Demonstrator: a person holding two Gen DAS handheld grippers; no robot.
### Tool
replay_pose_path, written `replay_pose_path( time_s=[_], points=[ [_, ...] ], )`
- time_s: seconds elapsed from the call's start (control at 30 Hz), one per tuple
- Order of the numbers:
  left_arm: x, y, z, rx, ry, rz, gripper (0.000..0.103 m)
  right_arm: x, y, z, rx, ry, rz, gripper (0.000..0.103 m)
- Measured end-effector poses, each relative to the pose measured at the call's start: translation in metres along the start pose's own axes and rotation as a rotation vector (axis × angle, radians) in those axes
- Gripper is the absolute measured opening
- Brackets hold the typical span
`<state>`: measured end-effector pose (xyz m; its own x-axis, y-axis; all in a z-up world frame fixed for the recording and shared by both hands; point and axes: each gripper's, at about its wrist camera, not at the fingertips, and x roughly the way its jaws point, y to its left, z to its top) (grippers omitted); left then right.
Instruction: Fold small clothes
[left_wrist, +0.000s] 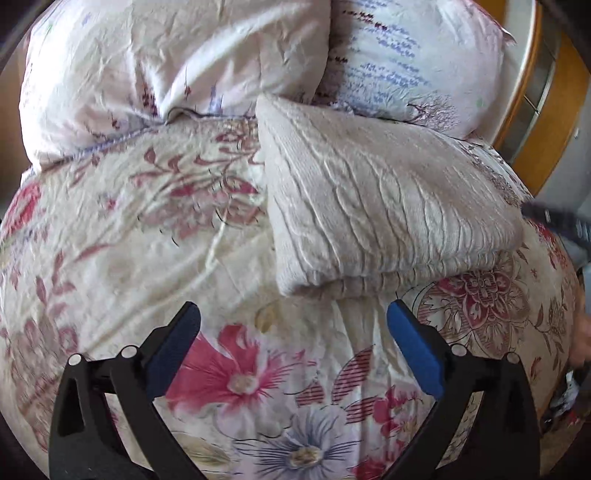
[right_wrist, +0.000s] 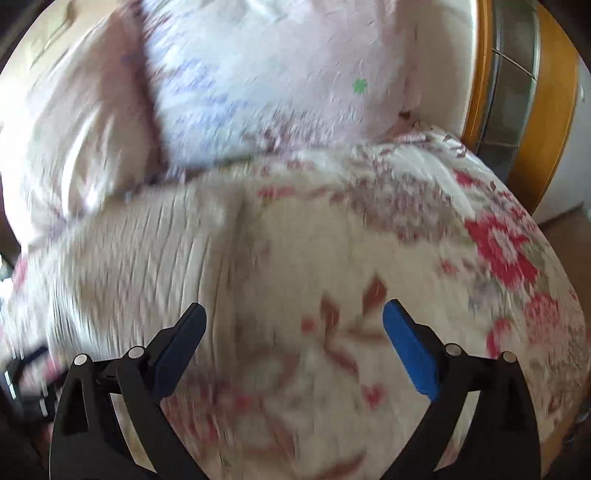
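A folded cream knit garment (left_wrist: 376, 206) lies on the flowered bedspread (left_wrist: 147, 240), in the upper right of the left wrist view. My left gripper (left_wrist: 291, 314) is open and empty, just short of the garment's near edge. In the blurred right wrist view the same garment (right_wrist: 140, 266) lies at the left. My right gripper (right_wrist: 293, 314) is open and empty over the bedspread (right_wrist: 406, 240), to the right of the garment.
Two pale printed pillows (left_wrist: 166, 66) (left_wrist: 413, 62) lie behind the garment. A wooden headboard (left_wrist: 535, 110) stands at the right; it also shows in the right wrist view (right_wrist: 546, 110). A dark object (left_wrist: 554, 218) shows at the right edge.
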<state>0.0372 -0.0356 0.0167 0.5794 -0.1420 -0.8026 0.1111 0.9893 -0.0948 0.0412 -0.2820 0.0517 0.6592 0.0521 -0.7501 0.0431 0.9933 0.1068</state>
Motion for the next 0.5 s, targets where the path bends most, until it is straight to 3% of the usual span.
replay_pose_path(
  time_s=[0.17, 0.3, 0.5],
  points=[
    [0.009, -0.007, -0.005, 0.025, 0.034, 0.069, 0.101, 0.015, 0.038, -0.040, -0.089, 0.119, 0.064, 0.098],
    [0.010, -0.010, -0.008, 0.041, 0.037, 0.112, 0.101, 0.030, 0.063, -0.046, -0.168, 0.144, 0.071, 0.098],
    [0.009, -0.007, -0.011, 0.046, 0.008, 0.105, 0.101, 0.032, 0.065, -0.051, -0.178, 0.108, 0.044, 0.102]
  ],
)
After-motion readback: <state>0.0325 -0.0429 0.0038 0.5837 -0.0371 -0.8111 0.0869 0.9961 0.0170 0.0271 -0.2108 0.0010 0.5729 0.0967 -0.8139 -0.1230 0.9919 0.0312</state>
